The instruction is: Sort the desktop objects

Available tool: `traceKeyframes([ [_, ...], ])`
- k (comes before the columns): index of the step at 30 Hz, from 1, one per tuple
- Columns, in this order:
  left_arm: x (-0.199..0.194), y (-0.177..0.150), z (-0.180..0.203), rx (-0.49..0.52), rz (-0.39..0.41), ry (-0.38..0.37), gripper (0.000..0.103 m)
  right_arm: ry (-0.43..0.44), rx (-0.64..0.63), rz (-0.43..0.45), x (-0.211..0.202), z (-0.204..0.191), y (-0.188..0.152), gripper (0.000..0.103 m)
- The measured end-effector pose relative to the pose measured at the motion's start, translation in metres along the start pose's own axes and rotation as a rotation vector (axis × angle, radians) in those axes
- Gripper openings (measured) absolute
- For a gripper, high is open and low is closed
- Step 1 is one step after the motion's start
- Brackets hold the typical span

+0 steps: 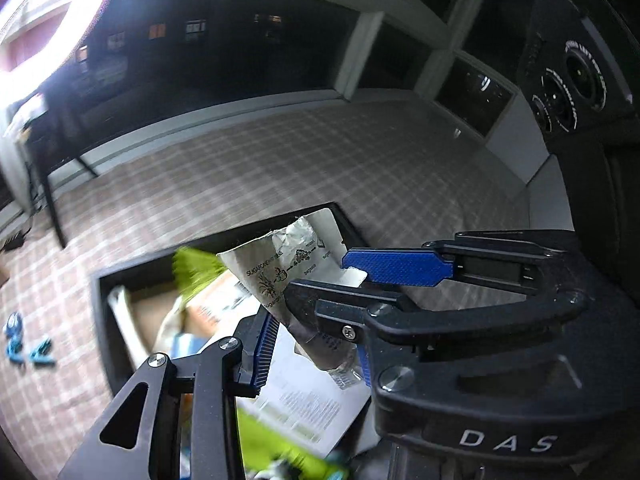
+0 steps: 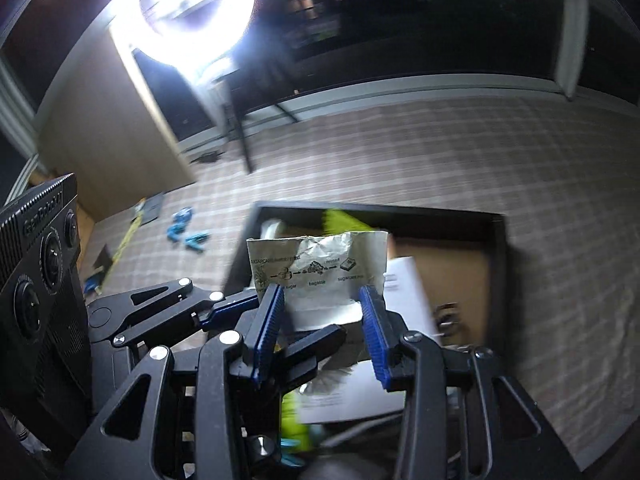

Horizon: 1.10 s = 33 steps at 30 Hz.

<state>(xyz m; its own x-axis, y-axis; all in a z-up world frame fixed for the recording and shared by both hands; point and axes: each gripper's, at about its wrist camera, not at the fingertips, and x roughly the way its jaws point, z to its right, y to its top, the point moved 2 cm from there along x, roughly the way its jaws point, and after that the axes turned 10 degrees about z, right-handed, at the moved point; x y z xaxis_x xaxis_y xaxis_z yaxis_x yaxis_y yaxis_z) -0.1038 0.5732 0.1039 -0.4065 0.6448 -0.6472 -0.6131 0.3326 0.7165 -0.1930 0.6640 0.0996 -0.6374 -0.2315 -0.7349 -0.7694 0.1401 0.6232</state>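
Right wrist view: the right gripper (image 2: 321,307) has its blue pads apart and appears to pinch a paper packet (image 2: 320,268) by its two side edges. The packet stands upright between the jaws, with its long axis running straight out ahead of them. Its sugarcane print reads level and its crumpled, torn end points away from the jaws. In the left wrist view the same packet leans, with the torn end up and to the left. Its lower end hangs between the spread pads of the left gripper (image 1: 316,340), and a strip of white paper shows between the near pad and the packet, so that gripper seems not to touch it. The packet's bottom edge is hidden behind the fingers in both views, and the left gripper's far pad is mostly covered by the other tool. Below and beyond both sets of jaws sits a black box (image 2: 498,240) with a brown floor. It holds a white printed sheet (image 2: 404,280) just right of the right jaws and a lime-green item (image 2: 340,220), too blurred to name, past the packet. Small blue clips (image 2: 188,236) lie on the plaid cloth (image 2: 480,160) far to the left of the jaws, and glare from a lamp (image 2: 188,8) washes out the upper left
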Motion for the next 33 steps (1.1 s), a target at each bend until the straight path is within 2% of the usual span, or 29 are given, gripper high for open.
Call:
traceKeyframes([
  [1,0.005,0.003,0.005,0.007,-0.003,-0.003,0.034,-0.007,0.008,0.002,-0.001,0.008,0.002,0.039],
  [4,0.019,0.012,0.013,0.011,-0.009,0.012,0.045,-0.029,0.032,0.012,-0.005,0.028,0.007,0.039],
  [6,0.024,0.016,0.016,0.014,-0.017,0.013,0.048,-0.044,0.050,0.012,-0.008,0.040,0.010,0.039],
  [11,0.024,0.014,0.017,0.017,-0.032,0.032,0.048,-0.048,0.086,0.034,-0.019,0.057,0.013,0.047],
  [15,0.018,0.010,0.014,0.024,-0.029,0.052,0.048,-0.053,0.091,0.039,-0.022,0.060,0.014,0.048],
  [23,-0.007,0.010,0.003,0.014,0.000,0.129,0.048,-0.036,0.050,0.050,-0.029,0.042,0.013,0.048],
  [33,-0.087,-0.017,-0.043,-0.042,0.052,0.339,0.048,-0.020,-0.039,0.077,-0.042,-0.004,-0.006,0.055],
])
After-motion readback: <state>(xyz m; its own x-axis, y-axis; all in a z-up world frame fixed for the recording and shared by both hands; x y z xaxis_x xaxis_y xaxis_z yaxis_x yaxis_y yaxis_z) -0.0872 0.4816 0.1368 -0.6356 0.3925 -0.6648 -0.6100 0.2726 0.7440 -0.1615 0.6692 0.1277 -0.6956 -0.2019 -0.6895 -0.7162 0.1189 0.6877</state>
